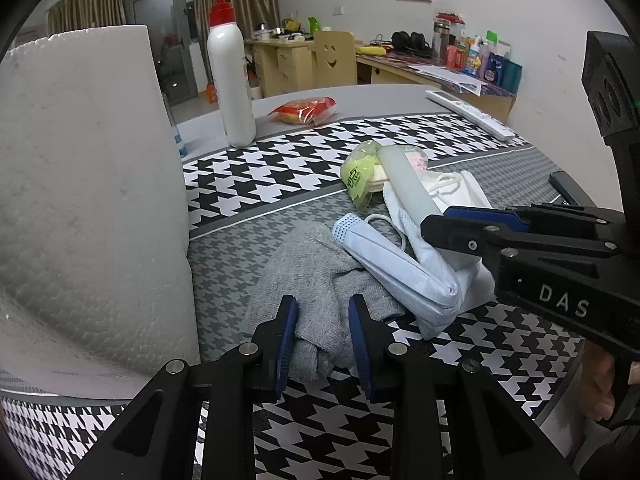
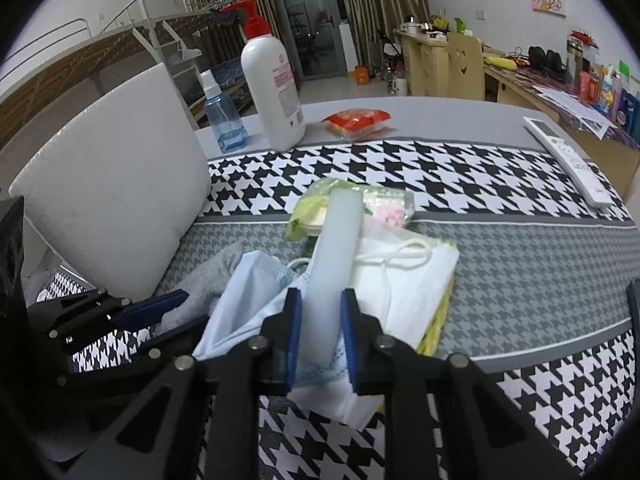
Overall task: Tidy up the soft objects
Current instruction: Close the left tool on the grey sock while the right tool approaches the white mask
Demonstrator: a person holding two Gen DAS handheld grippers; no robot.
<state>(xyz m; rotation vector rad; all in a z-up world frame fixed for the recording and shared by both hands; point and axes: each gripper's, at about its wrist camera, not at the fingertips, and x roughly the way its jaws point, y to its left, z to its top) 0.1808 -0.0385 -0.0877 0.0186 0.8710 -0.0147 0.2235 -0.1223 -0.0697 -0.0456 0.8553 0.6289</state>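
Note:
A pile of soft things lies on the houndstooth cloth. My left gripper (image 1: 323, 307) is shut on a grey knit cloth (image 1: 308, 272) at the pile's near edge. My right gripper (image 2: 320, 304) is shut on a translucent white tube (image 2: 334, 256), which lies over a blue face mask (image 2: 248, 292) and a white mask (image 2: 404, 280). In the left wrist view the right gripper (image 1: 440, 224) holds the tube (image 1: 404, 180) above the blue mask (image 1: 392, 264) and white mask (image 1: 460, 192). A green tissue pack (image 1: 360, 176) lies behind; it also shows in the right wrist view (image 2: 312, 216).
A white paper-towel roll (image 1: 88, 200) stands close on the left. A white pump bottle (image 1: 230, 76) and a red snack packet (image 1: 304, 110) stand farther back. A white remote (image 2: 568, 160) lies at the right. A small blue spray bottle (image 2: 222, 116) stands beside the pump bottle.

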